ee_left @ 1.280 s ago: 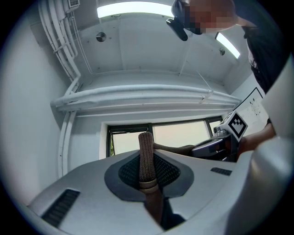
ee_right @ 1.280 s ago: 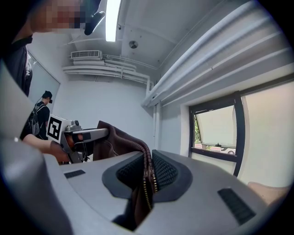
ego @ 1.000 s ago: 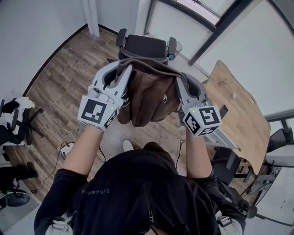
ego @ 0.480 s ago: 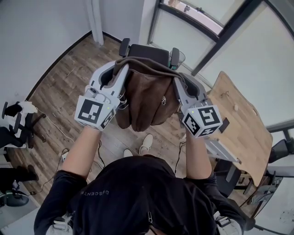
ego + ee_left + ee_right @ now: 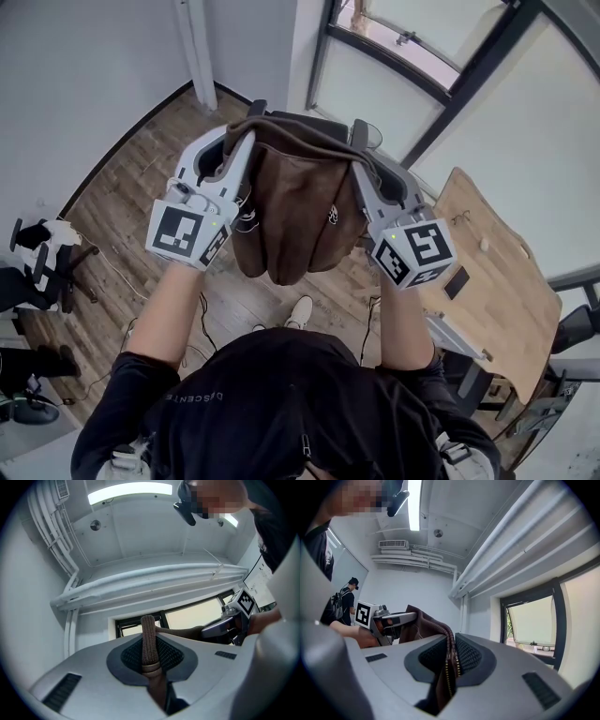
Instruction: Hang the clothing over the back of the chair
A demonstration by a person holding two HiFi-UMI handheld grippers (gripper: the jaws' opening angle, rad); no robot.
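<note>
A brown jacket point(image 5: 292, 202) hangs in folds between my two grippers, held up in front of me. My left gripper point(image 5: 246, 141) is shut on its ribbed hem point(image 5: 149, 641), which stands up between the jaws. My right gripper point(image 5: 358, 159) is shut on the zipper edge point(image 5: 451, 660) of the jacket. A black office chair point(image 5: 291, 116) stands on the floor just beyond and below the jacket, mostly hidden by it; only its backrest top and armrests show.
A wooden table point(image 5: 492, 272) stands at the right with a dark phone-like thing point(image 5: 457, 282) on it. Glass wall frames point(image 5: 469, 80) run behind the chair. Another chair with white cloth point(image 5: 42, 248) stands at the far left. Cables point(image 5: 122, 272) lie on the wood floor.
Both grippers have carried the jacket up and forward toward the black chair, which is now more hidden behind it. The grips have not changed.
</note>
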